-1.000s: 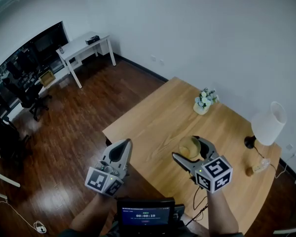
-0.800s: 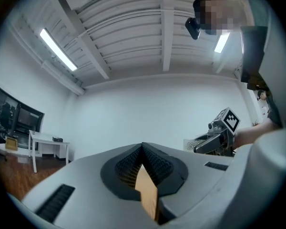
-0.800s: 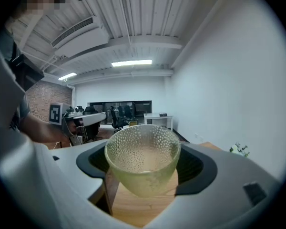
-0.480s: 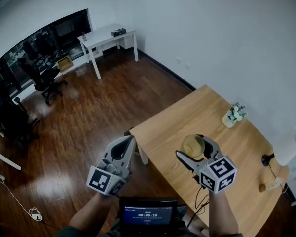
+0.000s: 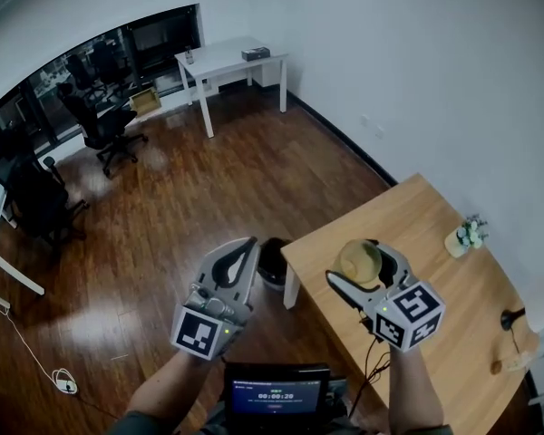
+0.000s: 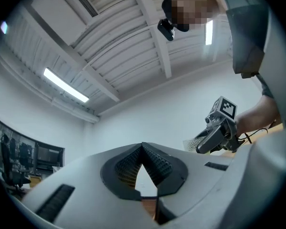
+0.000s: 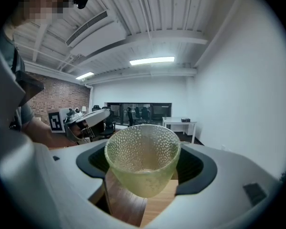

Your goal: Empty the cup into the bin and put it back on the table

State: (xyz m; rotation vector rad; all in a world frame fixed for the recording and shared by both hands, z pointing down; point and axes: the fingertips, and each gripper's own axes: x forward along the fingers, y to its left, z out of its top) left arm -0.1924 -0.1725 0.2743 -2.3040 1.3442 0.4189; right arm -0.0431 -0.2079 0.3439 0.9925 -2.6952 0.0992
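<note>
A dimpled yellowish glass cup (image 5: 355, 259) sits upright between the jaws of my right gripper (image 5: 363, 265), above the near-left corner of the wooden table (image 5: 435, 270). In the right gripper view the cup (image 7: 143, 161) fills the gap and both pads press its sides; I cannot make out any contents. A dark round bin (image 5: 272, 265) stands on the floor just left of that table corner. My left gripper (image 5: 247, 245) hovers over the floor beside the bin, shut, its tips (image 6: 143, 146) meeting with nothing between them. It points upward at the wall and ceiling.
A small flower pot (image 5: 467, 236) and a lamp base (image 5: 512, 320) stand on the table's far side. A white desk (image 5: 231, 62) and office chairs (image 5: 109, 130) stand far off across the wooden floor. A cable (image 5: 63, 383) lies at bottom left.
Both grippers have travelled left, from over the table's middle to its left corner, the cup still held. The bin has come into view beside the corner.
</note>
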